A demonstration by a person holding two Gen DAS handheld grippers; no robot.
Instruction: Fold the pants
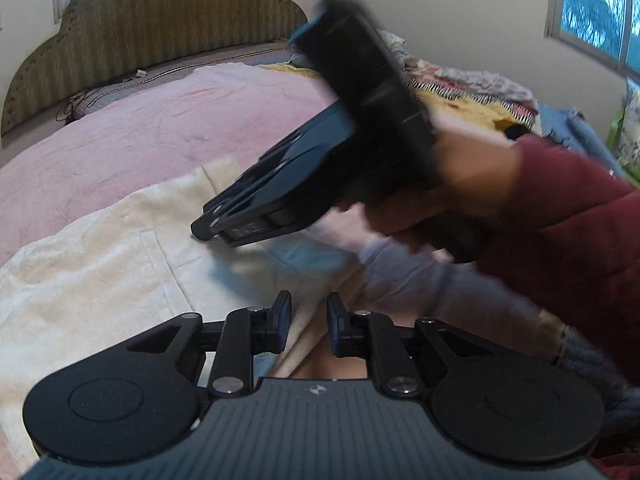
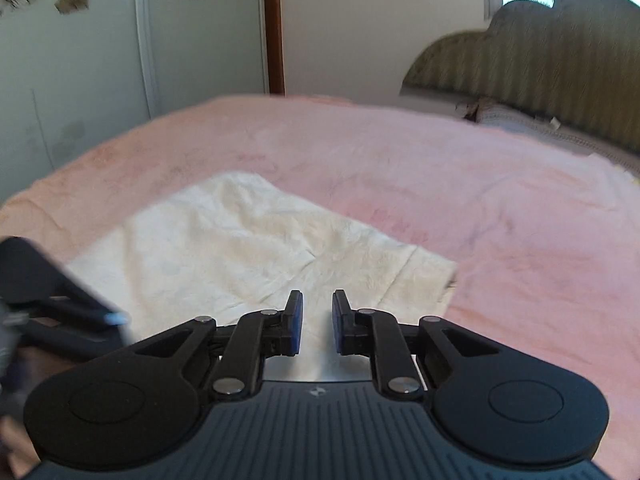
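Cream, crinkled pants lie flat on the pink bed, ahead of both pairs of fingers. Left gripper and right gripper stand slightly parted, holding nothing.

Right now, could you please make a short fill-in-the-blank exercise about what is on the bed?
1. The cream pants lie on a ____ blanket.
2. Between the pads of the right gripper there is ____.
3. The hand holding the right gripper wears a dark ____ sleeve.

Missing words: pink; nothing; red
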